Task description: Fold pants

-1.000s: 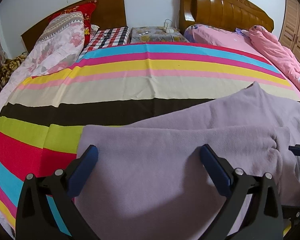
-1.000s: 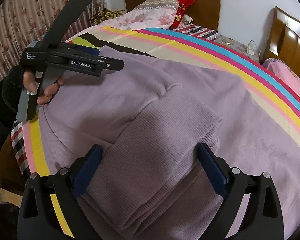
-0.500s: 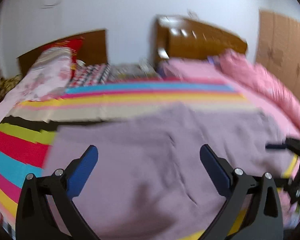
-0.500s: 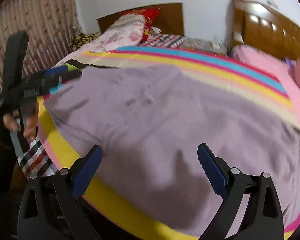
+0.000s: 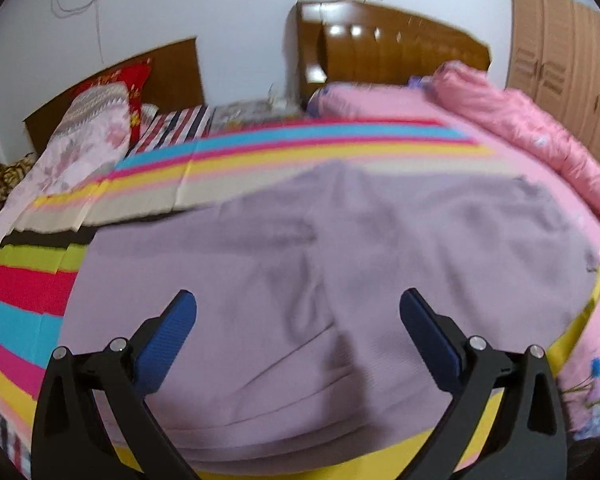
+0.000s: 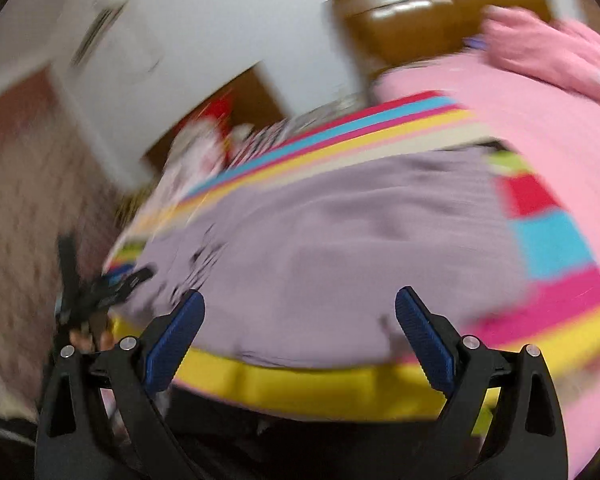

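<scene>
Pants: soft lilac knit pants [image 5: 340, 280] lie spread on the bed's striped multicolour sheet [image 5: 28, 292], near its front edge.
Left gripper: your left gripper [image 5: 298, 320] hovers over the pants, jaws wide, holding nothing.
Right gripper: your right gripper [image 6: 300, 320] is also wide and empty, just off the bed's edge; view heavily blurred.
Progress: a layered edge shows near you, so one fold looks done; whether more remain, you can't tell.
Next: likely re-grip an end and fold again.

Black grippers [image 5: 298, 312], blue-padded fingers [image 5: 166, 336]
</scene>
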### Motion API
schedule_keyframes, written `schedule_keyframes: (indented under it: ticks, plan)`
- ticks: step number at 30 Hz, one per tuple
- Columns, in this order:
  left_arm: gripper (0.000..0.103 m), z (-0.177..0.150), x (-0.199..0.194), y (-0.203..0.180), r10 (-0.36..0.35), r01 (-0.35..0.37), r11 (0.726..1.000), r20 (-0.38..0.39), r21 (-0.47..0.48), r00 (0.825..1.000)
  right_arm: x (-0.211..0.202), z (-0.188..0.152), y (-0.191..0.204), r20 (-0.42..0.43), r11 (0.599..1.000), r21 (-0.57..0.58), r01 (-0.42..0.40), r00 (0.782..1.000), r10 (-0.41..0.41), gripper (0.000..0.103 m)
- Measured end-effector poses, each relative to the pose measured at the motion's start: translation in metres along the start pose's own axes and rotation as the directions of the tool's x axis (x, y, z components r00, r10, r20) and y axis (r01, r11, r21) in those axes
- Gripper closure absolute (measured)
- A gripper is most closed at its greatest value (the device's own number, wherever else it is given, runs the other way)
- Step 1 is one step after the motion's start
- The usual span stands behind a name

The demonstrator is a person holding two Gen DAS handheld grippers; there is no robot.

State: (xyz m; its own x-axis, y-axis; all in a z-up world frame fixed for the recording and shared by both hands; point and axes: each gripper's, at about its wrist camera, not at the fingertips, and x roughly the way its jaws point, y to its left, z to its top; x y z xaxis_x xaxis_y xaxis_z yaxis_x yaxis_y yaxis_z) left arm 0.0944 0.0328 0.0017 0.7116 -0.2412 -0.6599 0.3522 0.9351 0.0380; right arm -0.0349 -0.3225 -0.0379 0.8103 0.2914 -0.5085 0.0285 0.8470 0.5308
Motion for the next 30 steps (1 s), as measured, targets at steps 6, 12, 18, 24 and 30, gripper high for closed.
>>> schedule_keyframes:
  ticks: [6, 12, 18, 24, 30]
  plan:
    - [0.002, 0.024, 0.005, -0.018, -0.015, 0.015, 1.0, 0.023, 0.009, 1.0, 0.001, -0.012, -0.064, -0.066, 0.955, 0.291, 0.051, 0.997, -0.033, 0.01]
    - [0.001, 0.062, 0.019, -0.01, 0.027, -0.029, 0.999, 0.052, 0.044, 0.998, 0.024, 0.002, -0.072, -0.095, 0.948, 0.295, 0.12, 0.991, -0.096, 0.01]
    - [0.002, 0.076, 0.07, 0.023, 0.019, -0.019, 1.0, -0.027, -0.02, 0.999, 0.025, 0.005, -0.082, -0.102, 0.94, 0.321, 0.111, 0.991, -0.082, 0.006]
    - [0.001, 0.056, 0.119, 0.047, -0.058, 0.035, 0.99, -0.166, -0.14, 0.984, 0.034, 0.001, -0.069, -0.156, 0.936, 0.352, 0.003, 0.986, 0.055, 0.007]
    - [0.001, 0.052, 0.121, 0.041, -0.021, 0.005, 0.995, -0.157, -0.099, 0.987, 0.041, 0.01, -0.07, -0.051, 0.919, 0.388, 0.066, 0.997, -0.05, 0.01]
